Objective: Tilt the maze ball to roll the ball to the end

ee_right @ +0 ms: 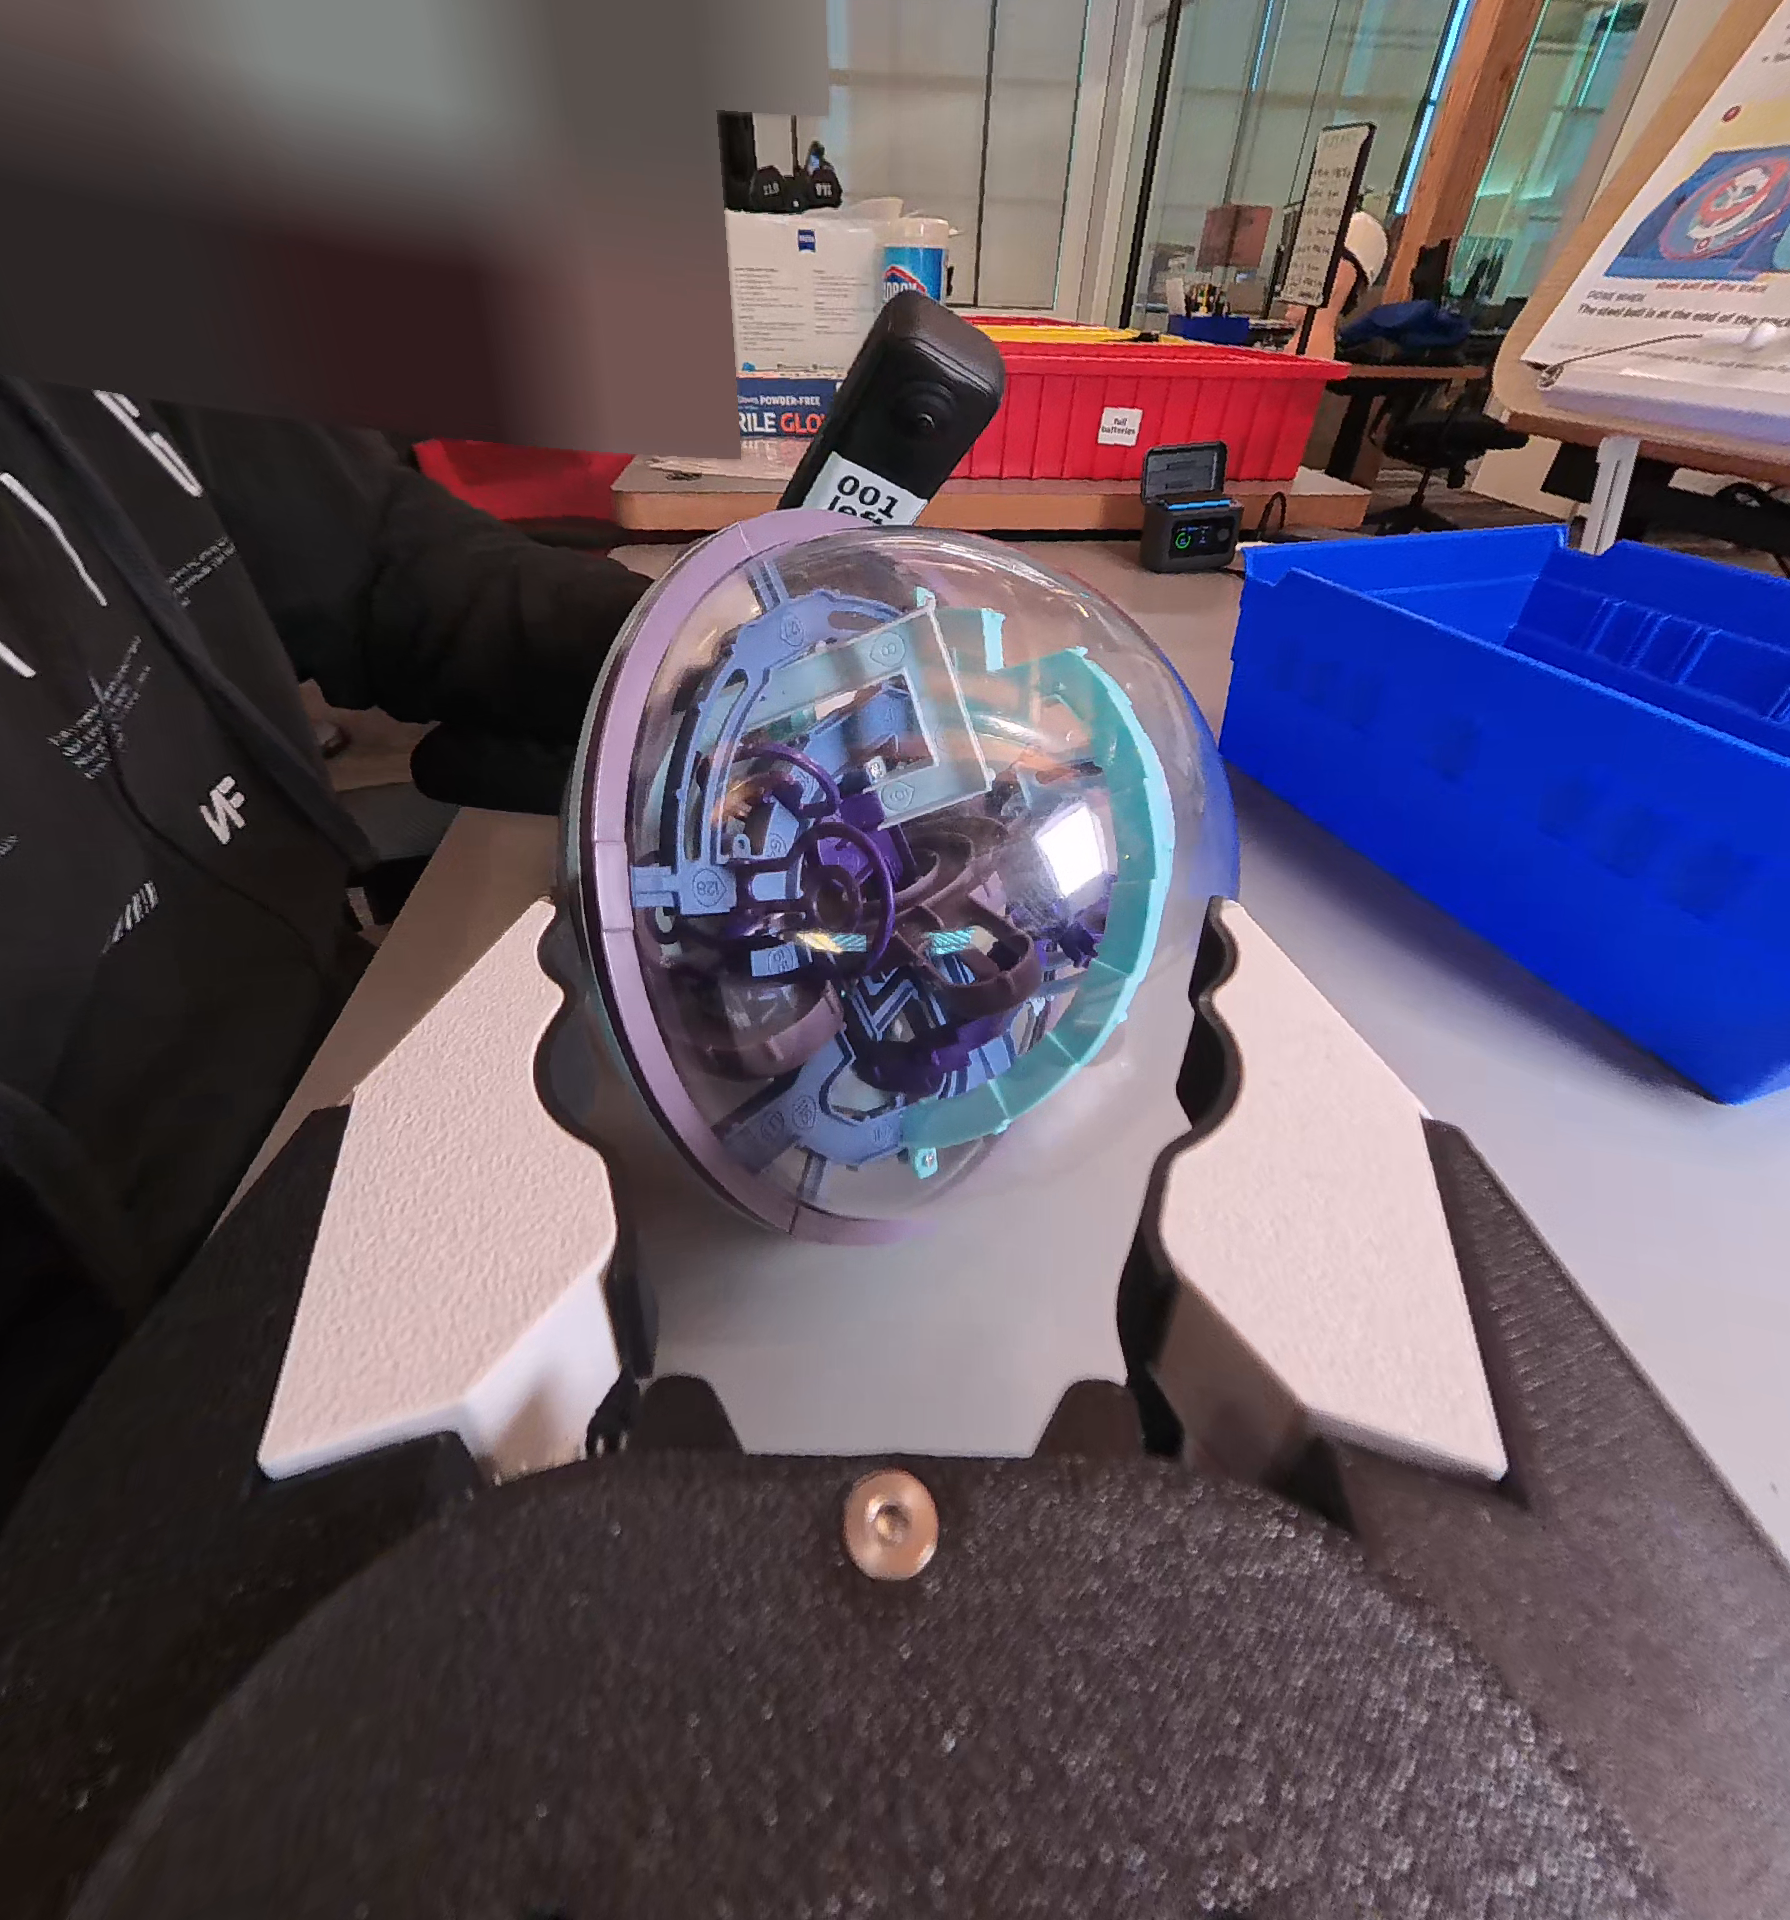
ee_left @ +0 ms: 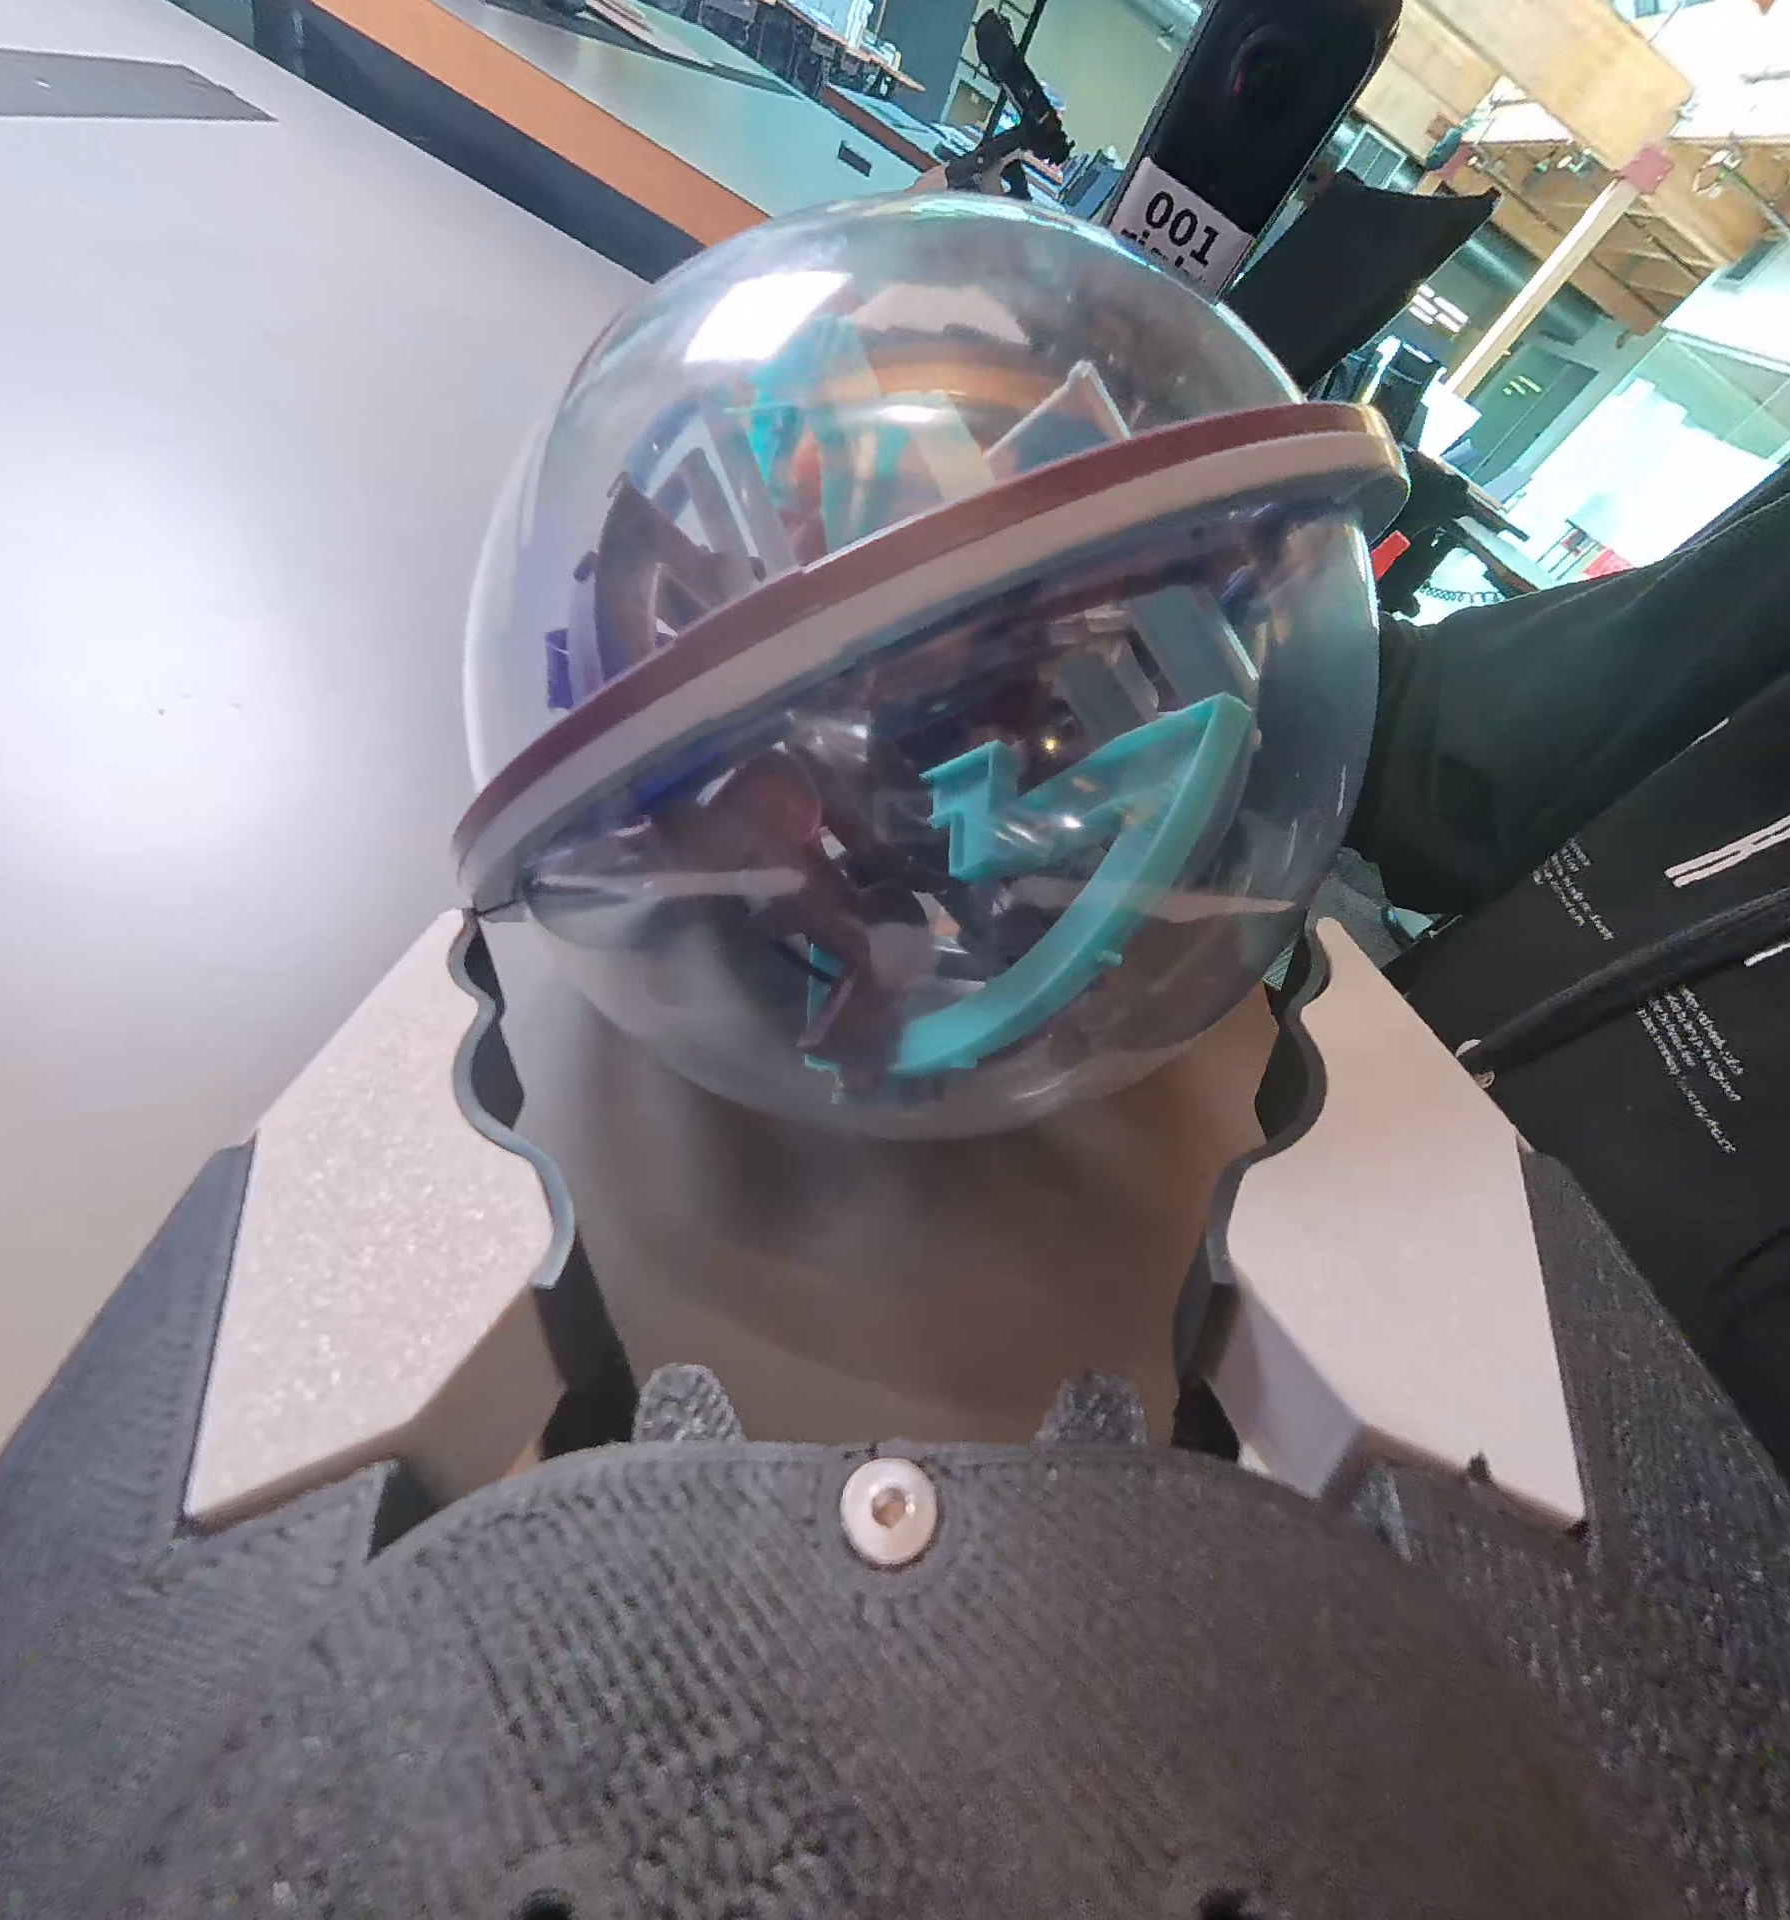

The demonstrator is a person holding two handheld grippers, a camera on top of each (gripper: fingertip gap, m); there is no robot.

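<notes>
The maze ball [ee_left: 912, 665] is a clear sphere with teal, purple and brown tracks inside and a maroon and white rim around its middle. My left gripper [ee_left: 886, 940] is shut on it, with both fingertips [ee_left: 475, 977] against its lower sides. In the right wrist view the maze ball [ee_right: 891, 883] sits with its rim turned to the left. My right gripper [ee_right: 886, 935] is shut on it from the opposite side, fingertips [ee_right: 1208, 966] pressed to its sides. The ball is held above the white table [ee_right: 1649, 1195]. A small shiny spot [ee_left: 1050, 742] shows among the tracks.
A blue bin [ee_right: 1556, 790] stands on the table to the right. A red bin [ee_right: 1130, 405] and a small charger case [ee_right: 1187, 520] are farther back. A person in a black top [ee_right: 122, 790] is close on the left. An instruction board [ee_right: 1722, 208] leans at the far right.
</notes>
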